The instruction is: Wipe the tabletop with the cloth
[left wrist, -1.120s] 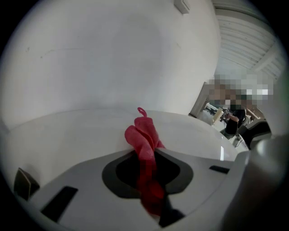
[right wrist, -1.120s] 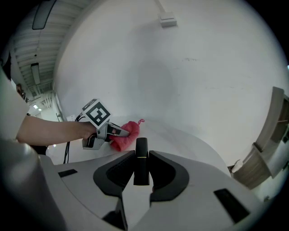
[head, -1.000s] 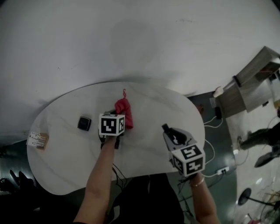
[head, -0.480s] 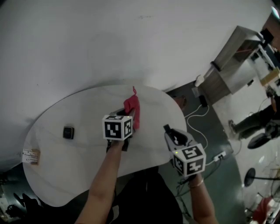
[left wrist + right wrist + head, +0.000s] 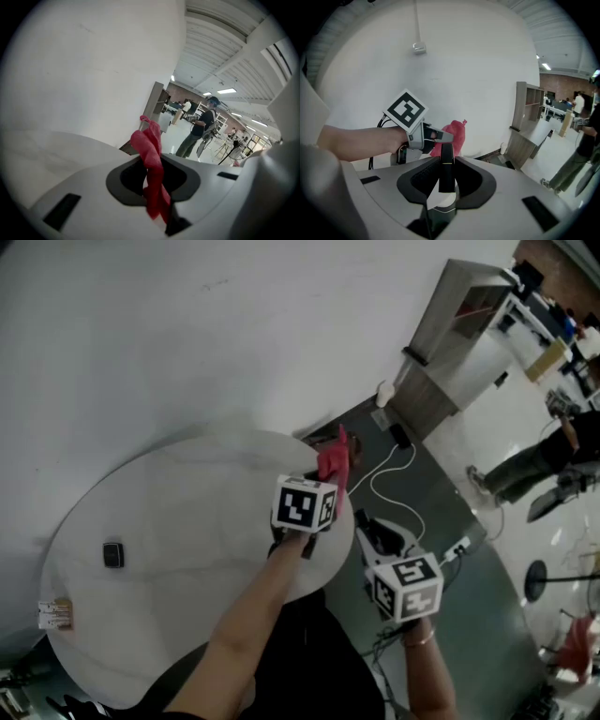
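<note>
Left gripper is clamped on the red cloth, which stands bunched out of its jaws over the table's far right edge. The cloth looks light, soft and floppy, so a pinch on a thick fold, as here, should keep it while the loose part drags. Right gripper hangs off the near right edge, jaws together on nothing; whether the cloth touches the top, and how much sits inside the jaws, I cannot make out.
</note>
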{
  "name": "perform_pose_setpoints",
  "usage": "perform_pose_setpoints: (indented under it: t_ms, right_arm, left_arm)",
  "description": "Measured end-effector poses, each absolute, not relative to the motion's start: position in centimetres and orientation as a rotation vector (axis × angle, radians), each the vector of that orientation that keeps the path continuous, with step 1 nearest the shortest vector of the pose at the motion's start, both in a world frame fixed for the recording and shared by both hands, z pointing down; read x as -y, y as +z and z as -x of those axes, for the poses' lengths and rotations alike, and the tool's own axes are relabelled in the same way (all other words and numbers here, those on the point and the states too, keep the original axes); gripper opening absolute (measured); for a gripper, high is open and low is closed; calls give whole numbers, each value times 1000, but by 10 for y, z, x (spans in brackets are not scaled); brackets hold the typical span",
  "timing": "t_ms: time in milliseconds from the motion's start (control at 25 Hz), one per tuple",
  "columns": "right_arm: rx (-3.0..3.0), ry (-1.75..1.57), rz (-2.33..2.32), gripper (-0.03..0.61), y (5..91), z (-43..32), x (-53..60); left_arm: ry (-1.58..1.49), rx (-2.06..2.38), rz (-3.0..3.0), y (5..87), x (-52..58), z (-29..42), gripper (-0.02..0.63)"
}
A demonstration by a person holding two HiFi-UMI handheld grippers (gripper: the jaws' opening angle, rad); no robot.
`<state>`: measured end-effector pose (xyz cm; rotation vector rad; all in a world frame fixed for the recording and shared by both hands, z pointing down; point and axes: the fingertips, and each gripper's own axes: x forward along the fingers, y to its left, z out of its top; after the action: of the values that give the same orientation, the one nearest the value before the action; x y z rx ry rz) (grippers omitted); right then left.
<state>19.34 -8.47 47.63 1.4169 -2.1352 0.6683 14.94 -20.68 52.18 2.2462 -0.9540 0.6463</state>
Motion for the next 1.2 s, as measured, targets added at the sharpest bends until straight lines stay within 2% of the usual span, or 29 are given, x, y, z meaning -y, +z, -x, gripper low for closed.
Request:
perform_pose_setpoints:
  t_ms: [160,360,560,1000,1200]
  right_arm:
    - [2127,679,-1417,92,479,-209,83]
    - [2165,672,-1356,92,482,-205,91]
    - [2210,646,-1227,92,486,-177,105]
    - [2326,522,-903,92,487,-67,114]
    - [2349,508,-831,92,483,-30,110]
  left_arm:
    - [778,977,-2230,545,209,-167,61]
    - [865,1068,-2152,567,206,-132,61]
    - [824,1196,-2067,567,201,-70,61]
    - [748,1506,-1827,565,157,109,61]
    - [716,1590,-1771,560,141,163,61]
